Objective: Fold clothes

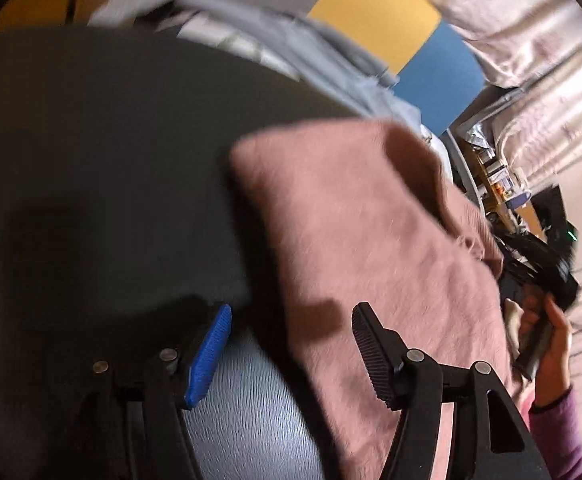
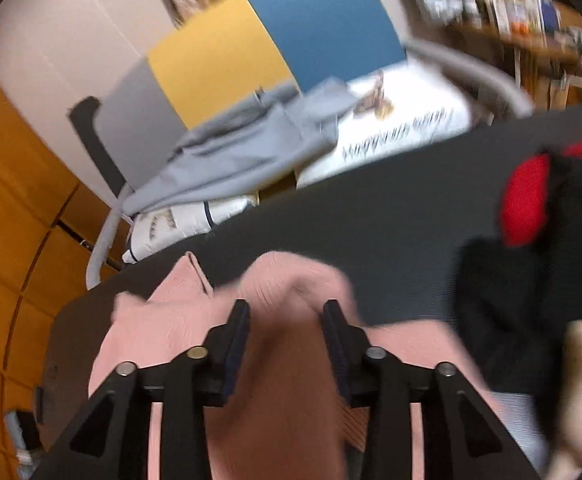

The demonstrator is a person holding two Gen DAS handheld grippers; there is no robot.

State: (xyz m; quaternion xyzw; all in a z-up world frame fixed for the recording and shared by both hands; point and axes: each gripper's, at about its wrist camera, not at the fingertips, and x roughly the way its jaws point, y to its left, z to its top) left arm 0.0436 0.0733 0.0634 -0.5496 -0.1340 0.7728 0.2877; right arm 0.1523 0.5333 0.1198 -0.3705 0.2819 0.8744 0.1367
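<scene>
Dark table [image 2: 371, 208], wooden floor [image 2: 7, 200], colour panels [image 2: 219, 76]

Blurred, unreadable print on white cloth [image 2: 391, 136]

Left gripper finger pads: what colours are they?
One pad is blue, the other black; the left wrist view shows them best.

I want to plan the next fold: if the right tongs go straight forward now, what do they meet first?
Probably the pink garment, bunched just ahead of the open right tongs; depth is blurred.
</scene>
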